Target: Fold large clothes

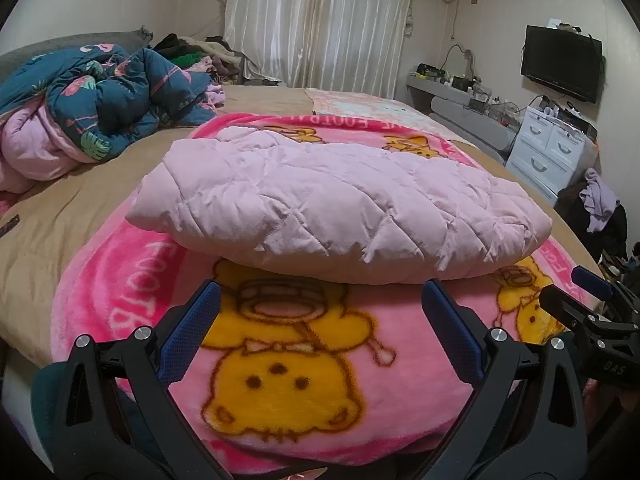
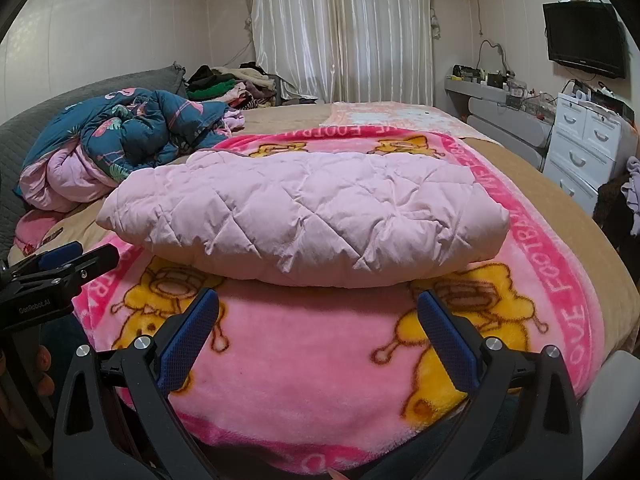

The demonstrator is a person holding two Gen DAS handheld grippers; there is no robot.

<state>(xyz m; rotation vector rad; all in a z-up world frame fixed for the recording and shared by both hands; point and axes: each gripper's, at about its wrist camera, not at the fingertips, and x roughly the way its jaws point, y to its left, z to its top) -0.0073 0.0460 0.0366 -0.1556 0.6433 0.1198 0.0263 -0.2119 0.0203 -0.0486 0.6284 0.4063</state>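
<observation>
A pale pink quilted jacket [image 1: 336,204] lies folded into a thick, puffy bundle on a pink cartoon-bear blanket [image 1: 288,384] spread over a bed; the bundle is the landmark here. Just in front of the bundle, on the near side, the left gripper [image 1: 320,300] hangs over the blanket with its blue-padded jaws spread wide and nothing between them. The right gripper [image 2: 318,308] does the same, also in front of the bundle and slightly to its right, jaws parted and empty. Neither touches the jacket. Behind the bundle and to its left sits a crumpled teal flowered quilt [image 1: 100,100], with a heap of other clothes [image 2: 232,84] farther back near a white curtain [image 2: 344,28]. The fold looks finished or nearly so. The risk is in the padding: the filling is springy, so a pinch on the top layer alone could peel the bundle open. Lifting from one side only could let it sag and unroll. A low approach might also snag the fluffy blanket beneath.
</observation>
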